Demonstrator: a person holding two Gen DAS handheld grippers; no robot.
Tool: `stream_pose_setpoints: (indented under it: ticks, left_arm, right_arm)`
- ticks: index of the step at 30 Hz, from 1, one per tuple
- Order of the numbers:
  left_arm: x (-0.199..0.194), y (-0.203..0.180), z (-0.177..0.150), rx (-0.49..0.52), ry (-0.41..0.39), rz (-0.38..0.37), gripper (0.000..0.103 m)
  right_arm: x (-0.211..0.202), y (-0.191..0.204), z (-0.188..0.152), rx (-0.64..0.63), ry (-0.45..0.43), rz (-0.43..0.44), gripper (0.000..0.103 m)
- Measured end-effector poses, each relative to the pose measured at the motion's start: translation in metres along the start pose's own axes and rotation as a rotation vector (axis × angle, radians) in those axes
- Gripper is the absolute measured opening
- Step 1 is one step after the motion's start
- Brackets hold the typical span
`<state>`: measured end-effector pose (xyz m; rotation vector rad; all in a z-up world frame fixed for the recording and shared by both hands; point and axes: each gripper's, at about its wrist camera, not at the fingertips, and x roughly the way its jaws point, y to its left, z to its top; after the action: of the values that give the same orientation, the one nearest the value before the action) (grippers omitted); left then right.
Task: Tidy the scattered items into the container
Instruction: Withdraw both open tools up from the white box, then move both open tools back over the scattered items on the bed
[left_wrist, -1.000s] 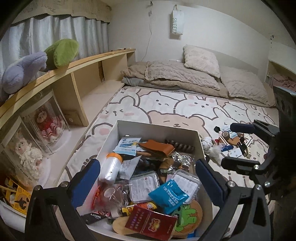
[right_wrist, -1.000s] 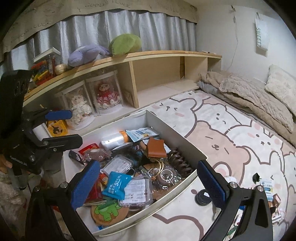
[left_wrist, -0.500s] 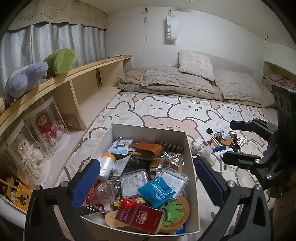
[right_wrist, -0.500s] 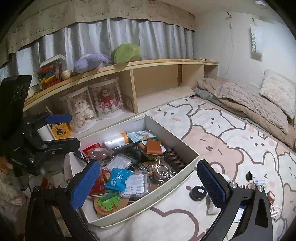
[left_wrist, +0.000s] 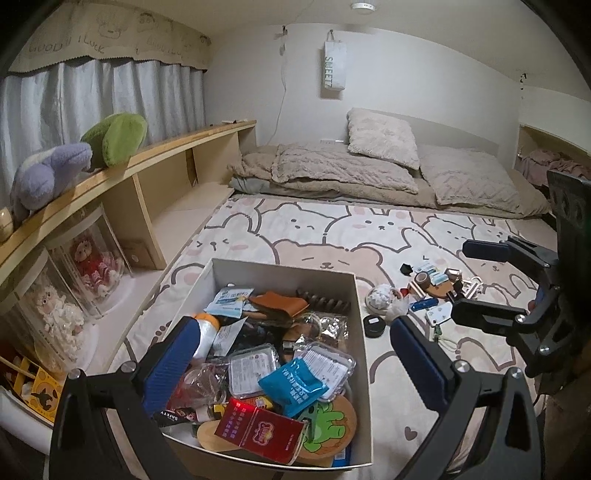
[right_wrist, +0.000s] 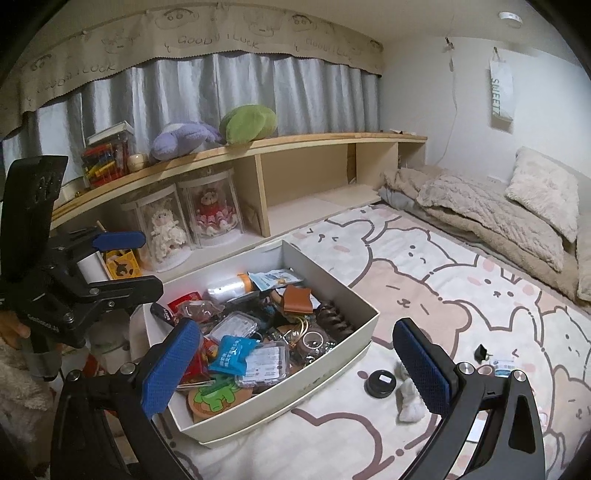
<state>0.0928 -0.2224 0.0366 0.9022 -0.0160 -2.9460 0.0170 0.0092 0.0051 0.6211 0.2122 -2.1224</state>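
Observation:
A white open box (left_wrist: 284, 269) (right_wrist: 332, 363) on the bed holds several small items, among them a blue packet (left_wrist: 293, 386) and a red pack (left_wrist: 258, 430). Scattered items lie on the sheet right of it: a black round disc (left_wrist: 373, 325) (right_wrist: 380, 382), a white fluffy piece (right_wrist: 408, 404), a tape roll (left_wrist: 422, 278), keys and tags (left_wrist: 437, 312). My left gripper (left_wrist: 295, 360) is open and empty above the box. My right gripper (right_wrist: 295, 360) is open and empty above the box's near corner; it also shows in the left wrist view (left_wrist: 476, 284).
A wooden shelf (right_wrist: 295, 147) with plush toys (right_wrist: 207, 131) and doll cases (right_wrist: 184, 225) runs along the box's far side. Folded blankets and pillows (left_wrist: 369, 170) lie at the head of the bed. The bear-print sheet (right_wrist: 461, 288) stretches between.
Both grippers have risen and pulled back, so the box looks smaller and more of the bed shows. Both stay open and empty.

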Motion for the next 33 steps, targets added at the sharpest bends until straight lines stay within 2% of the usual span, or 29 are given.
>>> stream_pose_setpoints:
  ticks: [10, 23, 30, 33]
  left_arm:
    - [-0.004, -0.026, 0.01, 0.032, -0.026, -0.032, 0.103]
    - [-0.014, -0.088, 0.049, 0.061, -0.105, -0.148, 0.103]
    - [-0.009, -0.129, 0.058, 0.092, -0.125, -0.204, 0.103]
    - [-0.007, -0.144, 0.06, 0.099, -0.146, -0.204, 0.103]
  right_arm:
    - [-0.027, -0.009, 0.005, -0.011, -0.037, -0.049, 0.103]
    - [-0.088, -0.066, -0.002, 0.044, -0.068, -0.192, 0.103]
    - [-0.117, -0.095, -0.015, 0.074, -0.067, -0.269, 0.103]
    - [-0.132, -0.108, -0.023, 0.098, -0.075, -0.289, 0.103]
